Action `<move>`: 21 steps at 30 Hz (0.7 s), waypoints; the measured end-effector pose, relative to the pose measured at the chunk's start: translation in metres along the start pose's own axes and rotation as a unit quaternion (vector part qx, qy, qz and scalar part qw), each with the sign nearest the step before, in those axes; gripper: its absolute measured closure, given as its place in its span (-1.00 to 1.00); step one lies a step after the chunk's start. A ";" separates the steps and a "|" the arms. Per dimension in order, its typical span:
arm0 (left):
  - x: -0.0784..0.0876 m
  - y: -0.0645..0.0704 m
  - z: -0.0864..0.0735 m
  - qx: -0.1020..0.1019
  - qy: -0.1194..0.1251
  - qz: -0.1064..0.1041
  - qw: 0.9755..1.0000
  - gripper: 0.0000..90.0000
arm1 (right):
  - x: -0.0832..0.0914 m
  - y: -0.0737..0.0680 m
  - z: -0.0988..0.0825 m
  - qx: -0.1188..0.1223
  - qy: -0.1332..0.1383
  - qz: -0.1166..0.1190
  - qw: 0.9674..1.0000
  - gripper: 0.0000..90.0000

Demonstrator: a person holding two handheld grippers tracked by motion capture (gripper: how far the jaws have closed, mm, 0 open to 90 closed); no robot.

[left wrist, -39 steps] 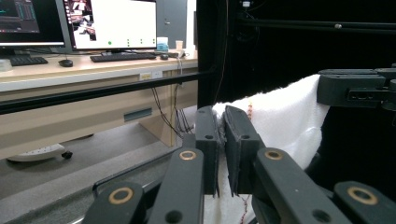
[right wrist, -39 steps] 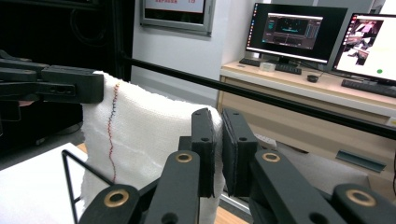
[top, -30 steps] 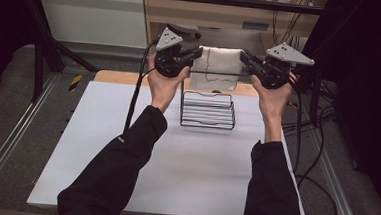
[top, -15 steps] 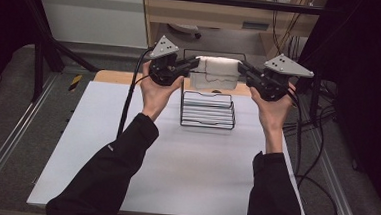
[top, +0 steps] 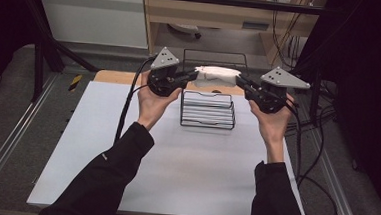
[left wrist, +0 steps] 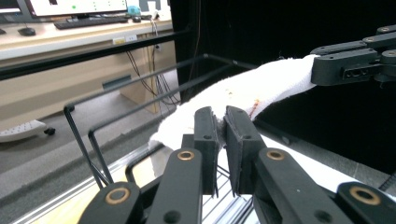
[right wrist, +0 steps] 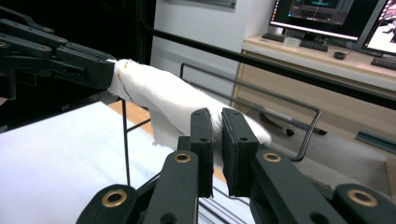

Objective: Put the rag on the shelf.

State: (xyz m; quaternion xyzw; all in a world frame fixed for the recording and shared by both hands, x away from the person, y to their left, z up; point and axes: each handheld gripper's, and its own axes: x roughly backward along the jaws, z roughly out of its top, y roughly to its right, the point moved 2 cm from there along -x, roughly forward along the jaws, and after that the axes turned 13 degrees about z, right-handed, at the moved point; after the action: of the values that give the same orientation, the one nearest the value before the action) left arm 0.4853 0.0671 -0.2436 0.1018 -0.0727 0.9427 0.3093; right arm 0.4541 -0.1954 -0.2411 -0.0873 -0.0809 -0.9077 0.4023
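Note:
A white folded towel (top: 217, 74) hangs in the air, stretched between my two grippers above a black wire rack (top: 208, 109). My left gripper (top: 194, 75) is shut on the towel's left end; in the left gripper view the cloth (left wrist: 243, 93) is pinched between its jaws (left wrist: 222, 135). My right gripper (top: 239, 81) is shut on the towel's right end, and the right gripper view shows the cloth (right wrist: 163, 105) clamped at its tips (right wrist: 218, 140). The towel sits level with the rack's tall back frame (top: 215, 54).
The rack stands at the far middle of a white table (top: 124, 173). A wooden strip (top: 113, 76) runs along the table's far edge. Cables (top: 315, 165) trail off the right side. Metal rails (top: 6, 146) flank the table.
Both grippers have lifted the towel higher and carried it farther back, over the rack's rear frame. The towel is now pulled flatter between them.

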 end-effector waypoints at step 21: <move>-0.009 0.003 0.034 0.007 -0.036 -0.004 0.999 0.99 | -0.002 -0.001 -0.017 0.000 -0.011 0.011 1.000 0.86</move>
State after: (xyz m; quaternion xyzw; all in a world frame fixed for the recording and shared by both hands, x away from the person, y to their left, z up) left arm 0.4958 0.0528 -0.2126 0.1376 -0.0770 0.9375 0.3101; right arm 0.4532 -0.1964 -0.2580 -0.0982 -0.0840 -0.9023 0.4113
